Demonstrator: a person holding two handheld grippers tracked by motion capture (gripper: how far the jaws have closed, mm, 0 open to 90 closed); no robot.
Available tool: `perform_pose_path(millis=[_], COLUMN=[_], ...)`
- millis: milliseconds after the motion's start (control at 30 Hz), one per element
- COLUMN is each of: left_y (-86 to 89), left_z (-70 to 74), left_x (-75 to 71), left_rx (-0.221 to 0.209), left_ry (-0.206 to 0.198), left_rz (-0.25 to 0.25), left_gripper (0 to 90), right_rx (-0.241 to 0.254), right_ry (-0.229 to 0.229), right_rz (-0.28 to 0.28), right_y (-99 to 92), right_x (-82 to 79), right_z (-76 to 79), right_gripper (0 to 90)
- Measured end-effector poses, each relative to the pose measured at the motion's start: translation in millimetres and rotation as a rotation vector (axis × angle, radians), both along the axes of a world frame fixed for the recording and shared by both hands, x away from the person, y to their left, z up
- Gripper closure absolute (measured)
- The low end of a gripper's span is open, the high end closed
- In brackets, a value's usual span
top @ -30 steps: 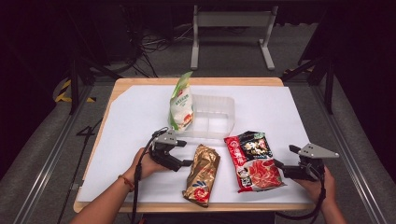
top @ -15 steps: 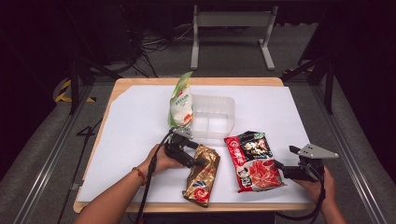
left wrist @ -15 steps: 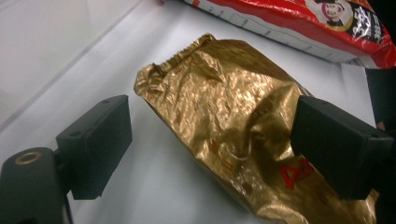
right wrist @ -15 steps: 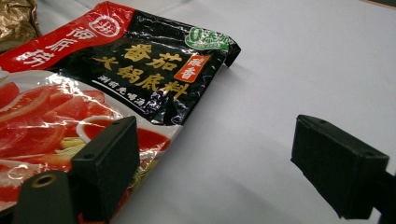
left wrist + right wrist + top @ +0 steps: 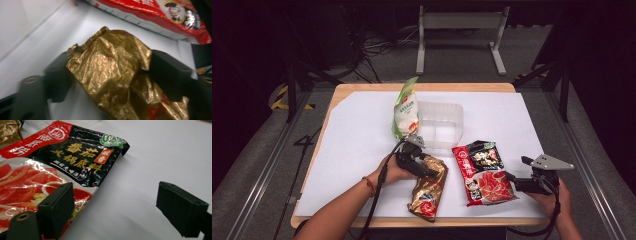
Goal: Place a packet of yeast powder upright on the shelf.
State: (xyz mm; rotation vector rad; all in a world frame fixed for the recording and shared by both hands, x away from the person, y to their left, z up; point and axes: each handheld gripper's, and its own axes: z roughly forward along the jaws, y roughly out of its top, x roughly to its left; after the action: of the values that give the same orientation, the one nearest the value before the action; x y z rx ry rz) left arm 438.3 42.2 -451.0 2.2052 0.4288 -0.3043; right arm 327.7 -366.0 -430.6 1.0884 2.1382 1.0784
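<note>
The gold packet I'm working on is a crinkled, shiny foil bag with red lettering near its lower end and a serrated top edge; it lies flat on the white sheet near the front edge of the table, just left of the red and black sauce packet. In the left gripper view the gold packet has its crumpled upper end sitting between my two black jaws. My left gripper is at that upper end with the jaws fairly wide; they have just been closing in on the foil, and both pads look to be meeting its sides, though I cannot tell how firmly. My right gripper rests at the right edge of the sauce packet with its jaws spread wide, gripping nothing.
</note>
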Motion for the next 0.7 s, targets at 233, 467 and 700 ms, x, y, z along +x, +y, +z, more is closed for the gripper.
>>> perform_pose_path(millis=[233, 467, 700], left_y=[6.0, 12.1, 23.9], left_z=[6.8, 17.6, 35.0], left_x=[-4.9, -14.1, -23.9], left_rx=[-0.027, -0.035, -0.109], left_ry=[-0.078, -0.174, -0.235], left_rz=[0.018, 0.049, 0.117], left_gripper=[67.4, 83.9, 85.1], right_rx=[0.001, -0.001, 0.000], right_ry=[-0.001, -0.005, -0.009], right_rz=[0.000, -0.001, -0.001], right_y=[-0.4, -1.0, -1.2], right_x=[0.1, -0.3, -0.4], right_z=[0.0, 1.1, 1.7], right_gripper=[15.3, 15.0, 14.9])
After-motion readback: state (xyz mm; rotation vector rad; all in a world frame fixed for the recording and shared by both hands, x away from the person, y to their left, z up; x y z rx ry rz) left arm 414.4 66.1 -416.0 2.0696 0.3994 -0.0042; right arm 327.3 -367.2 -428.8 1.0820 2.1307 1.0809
